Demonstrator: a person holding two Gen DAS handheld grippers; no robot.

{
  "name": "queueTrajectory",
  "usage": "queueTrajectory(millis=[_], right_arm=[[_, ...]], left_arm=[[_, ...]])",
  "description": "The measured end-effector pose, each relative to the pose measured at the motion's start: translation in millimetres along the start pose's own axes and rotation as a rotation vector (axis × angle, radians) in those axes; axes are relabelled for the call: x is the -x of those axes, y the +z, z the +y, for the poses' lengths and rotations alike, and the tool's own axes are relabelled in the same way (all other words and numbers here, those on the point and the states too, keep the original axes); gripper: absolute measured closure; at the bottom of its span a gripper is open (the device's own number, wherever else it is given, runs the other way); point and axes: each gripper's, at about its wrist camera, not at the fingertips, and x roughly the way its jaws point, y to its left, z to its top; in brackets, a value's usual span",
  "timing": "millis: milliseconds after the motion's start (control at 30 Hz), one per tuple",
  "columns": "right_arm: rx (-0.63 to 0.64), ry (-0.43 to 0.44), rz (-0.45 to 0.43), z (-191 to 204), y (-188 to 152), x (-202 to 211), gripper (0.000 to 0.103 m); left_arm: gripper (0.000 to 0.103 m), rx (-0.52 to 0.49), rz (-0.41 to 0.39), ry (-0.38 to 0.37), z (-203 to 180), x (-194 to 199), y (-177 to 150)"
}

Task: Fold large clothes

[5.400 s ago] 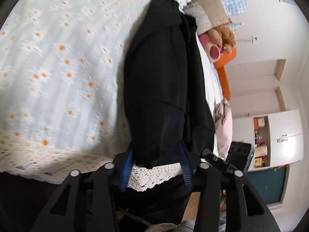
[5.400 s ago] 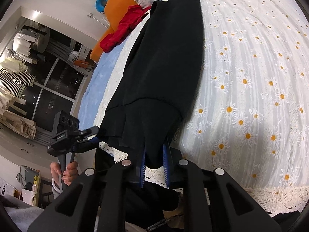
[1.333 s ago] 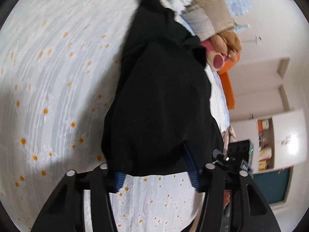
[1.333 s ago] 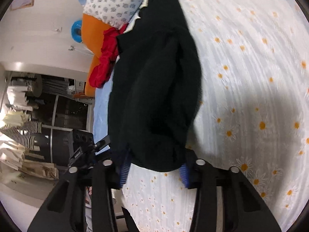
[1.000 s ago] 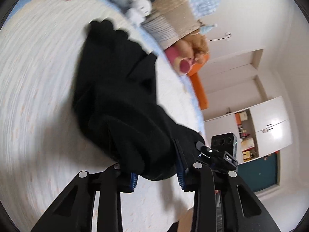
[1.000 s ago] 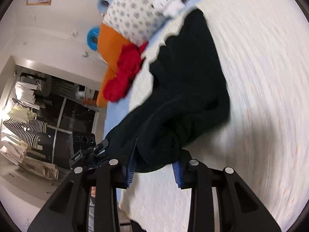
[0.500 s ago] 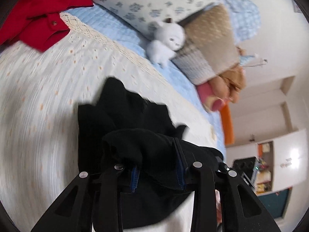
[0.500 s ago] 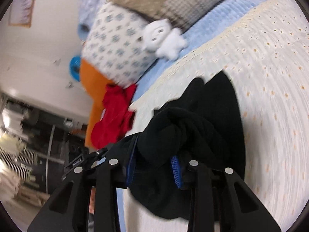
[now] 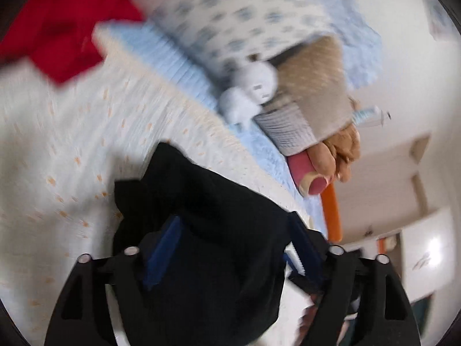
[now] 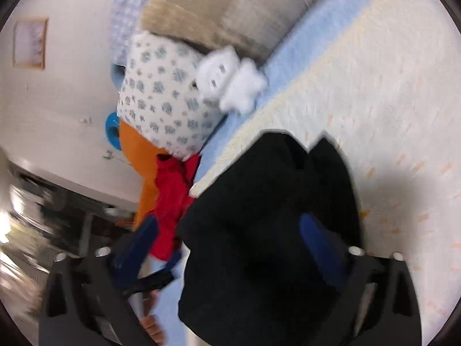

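— Any writing or labels you can read?

— None I can make out; both views are smeared with motion blur. A framed picture [image 10: 28, 43] hangs on the wall, its content unreadable.

— Where's the garment?

— The black garment [image 9: 219, 230] lies bunched on the daisy-print bedspread [image 9: 72, 144], near the pillows. My left gripper [image 9: 233, 248] has its fingers spread, with the cloth heaped between and over them; I can't tell if they bite anything. My right gripper [image 10: 230, 245] is also spread wide, with the black cloth covering most of the gap.

— What's around it?

— A white plush toy [image 10: 227, 80] against a spotted pillow [image 10: 164, 101], a red garment [image 10: 173, 201] just beside the black one, and a brown plush [image 9: 340, 152]. The garment's lower part is cut off below the frame.
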Motion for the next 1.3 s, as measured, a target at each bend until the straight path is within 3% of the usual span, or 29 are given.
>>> queueTrajectory(millis=[67,167,200,233,300,333,400,500,600,667,800,867,900,933,1000,1133,1200,1300], right_arm=[[0.078,0.000,-0.001,25.4,2.5,20.9,0.004],[0.250,-0.036,-0.057,64.8,3.8,42.9,0.006],[0.298,-0.053,-0.069,73.1,2.6,43.6,0.019],[0.372,-0.091,-0.074,84.4,0.3,40.0,0.047],[0.486,-0.195,-0.047,96.6,-3.3,18.2,0.073],[0.507,-0.232,-0.044,96.2,-3.9,10.0,0.077],[0.537,-0.325,-0.044,88.9,-1.6,-13.4,0.077],[0.568,-0.456,-0.045,62.2,2.5,-46.5,0.079],[0.563,-0.524,-0.009,26.6,2.5,-70.8,0.079],[0.535,-0.514,0.023,5.0,1.6,-82.7,0.078],[0.596,-0.503,0.023,8.2,-0.2,-81.9,0.074],[0.613,-0.501,0.037,24.2,-1.2,-67.0,0.049],[0.623,-0.461,0.015,35.7,-5.0,-48.1,0.027],[0.621,-0.425,0.001,43.4,-9.3,-34.0,0.016],[0.585,-0.317,-0.007,54.2,-22.4,2.7,0.015],[0.332,-0.123,0.156,29.6,-57.4,54.0,0.010],[0.184,-0.070,0.232,8.7,-71.8,59.1,0.009],[-0.019,0.009,0.300,-28.5,-97.5,57.6,0.009]], left_arm=[[0.013,-0.069,-0.006,0.018,-20.8,18.8,-3.2],[0.008,-0.214,-0.073,0.109,-57.2,37.7,-8.3],[0.008,-0.273,-0.088,0.117,-69.8,36.5,-9.8],[0.008,-0.324,-0.093,0.148,-79.5,30.2,-10.9],[0.008,-0.421,-0.089,0.282,-91.2,8.6,-11.1],[0.008,-0.466,-0.076,0.379,-92.1,-10.2,-8.5],[0.008,-0.491,-0.038,0.491,-81.2,-43.2,0.1],[0.008,-0.454,0.025,0.555,-52.8,-82.8,11.0],[0.008,-0.393,0.034,0.512,-23.5,-108.3,11.7],[0.006,-0.343,0.021,0.479,-2.3,-117.9,9.3],[0.005,-0.313,-0.042,0.420,5.5,-103.2,1.5],[0.005,-0.323,-0.039,0.416,-6.2,-80.6,-5.0],[0.005,-0.327,-0.040,0.400,-13.1,-70.0,-8.5],[0.005,-0.331,-0.037,0.367,-19.0,-54.6,-14.2],[0.005,-0.338,-0.021,0.301,-30.0,-16.9,-32.5],[0.003,-0.235,0.060,0.192,-21.3,31.7,-74.0],[0.003,-0.139,0.122,0.098,-6.1,39.1,-96.8],[0.003,-0.072,0.157,0.027,10.9,33.9,-122.9]])
